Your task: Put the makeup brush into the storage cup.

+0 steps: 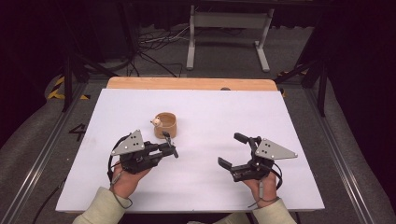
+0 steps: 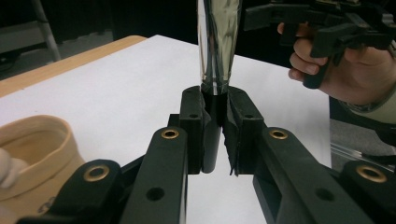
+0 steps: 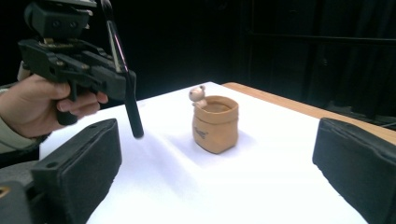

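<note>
1 tool, left [image 2: 215, 135], clamps a dark pen-like stick [image 2: 217, 56]; right tool [image 3: 219, 172] gapes empty.

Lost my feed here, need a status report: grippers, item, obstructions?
Left gripper shut on black pen, held upright. Right gripper open, nothing between jaws. Tan pouch just past pen tip, path unobstructed.

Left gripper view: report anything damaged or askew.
The pad on the right-hand jaw looks torn, its inner edge ragged beside the pen clamped upright in the left gripper. The tan pouch stands upright; nothing spilled.
</note>
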